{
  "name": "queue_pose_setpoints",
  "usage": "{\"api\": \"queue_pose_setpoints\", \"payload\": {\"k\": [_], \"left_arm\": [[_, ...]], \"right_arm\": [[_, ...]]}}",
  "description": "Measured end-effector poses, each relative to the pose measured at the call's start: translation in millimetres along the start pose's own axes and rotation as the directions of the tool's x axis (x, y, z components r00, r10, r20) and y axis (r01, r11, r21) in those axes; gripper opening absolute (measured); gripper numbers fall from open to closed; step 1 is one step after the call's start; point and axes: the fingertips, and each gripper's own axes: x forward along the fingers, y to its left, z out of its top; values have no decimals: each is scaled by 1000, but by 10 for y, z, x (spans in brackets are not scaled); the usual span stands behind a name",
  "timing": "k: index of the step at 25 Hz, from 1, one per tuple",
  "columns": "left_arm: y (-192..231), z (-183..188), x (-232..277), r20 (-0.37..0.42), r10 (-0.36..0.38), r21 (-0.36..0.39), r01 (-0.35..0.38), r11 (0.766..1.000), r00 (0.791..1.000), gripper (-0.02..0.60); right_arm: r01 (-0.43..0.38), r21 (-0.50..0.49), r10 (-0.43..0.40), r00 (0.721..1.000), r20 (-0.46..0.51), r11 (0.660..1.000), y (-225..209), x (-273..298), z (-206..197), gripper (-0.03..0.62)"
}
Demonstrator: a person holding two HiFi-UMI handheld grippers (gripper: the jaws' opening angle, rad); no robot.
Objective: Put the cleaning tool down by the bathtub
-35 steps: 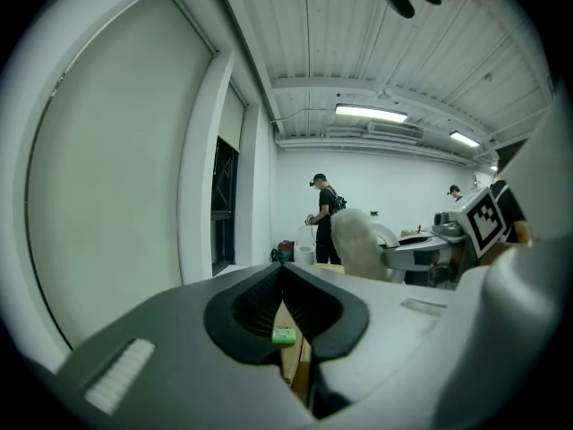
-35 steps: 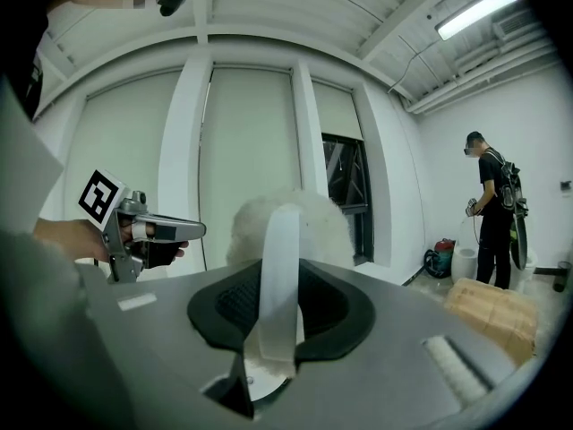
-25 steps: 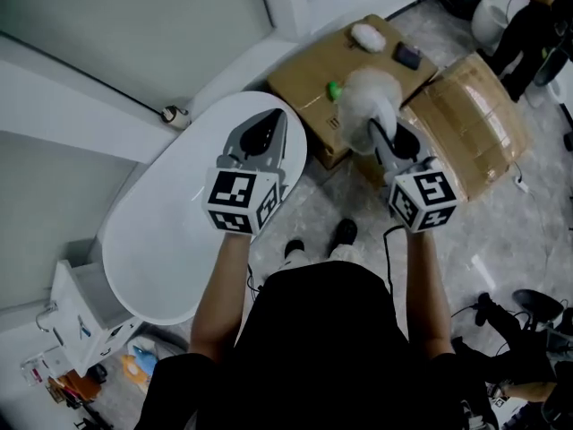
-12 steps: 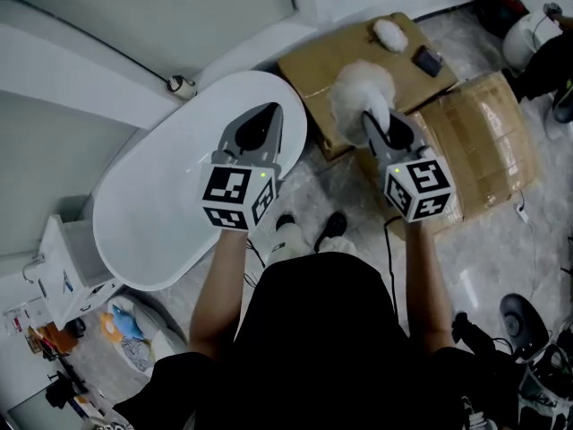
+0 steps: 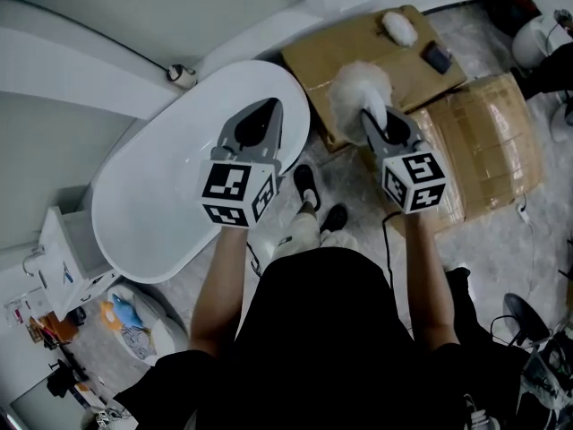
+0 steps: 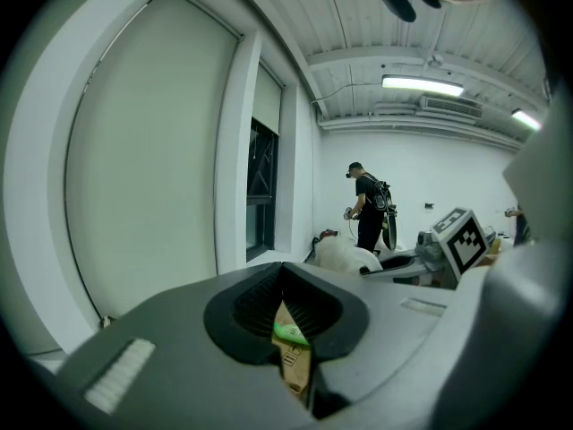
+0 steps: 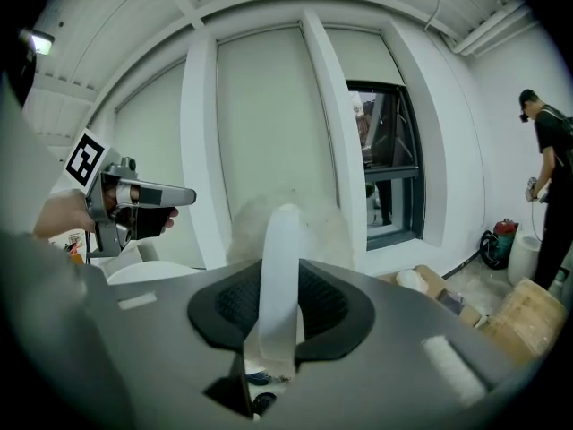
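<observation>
My right gripper is shut on the white handle of the cleaning tool. The tool's fluffy white head sticks out past the jaws, over the edge of a flat cardboard box. The white oval bathtub lies to the left on the floor. My left gripper hangs over the tub's right end, shut with nothing in it. In the left gripper view its jaws meet, with only a sliver of cardboard and something green showing behind them.
A second, wrapped cardboard box sits right of the first. On the flat box lie a white fluffy pad and a small dark object. A white cabinet stands by the tub's near end. Another person stands far off.
Both grippers keep the same pose and grip. The head view has swung, so the tub sits more under the left gripper. The person's feet have stepped toward the tub.
</observation>
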Motion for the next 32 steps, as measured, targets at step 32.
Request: {"api": "queue_pose_setpoints", "payload": {"k": [32], "left_arm": [[1196,-413,1546,-110,-175,-59,169,984,978,0]], "right_arm": [[59,34,-44,939,-342,998,-507,2173,-989,94]]}}
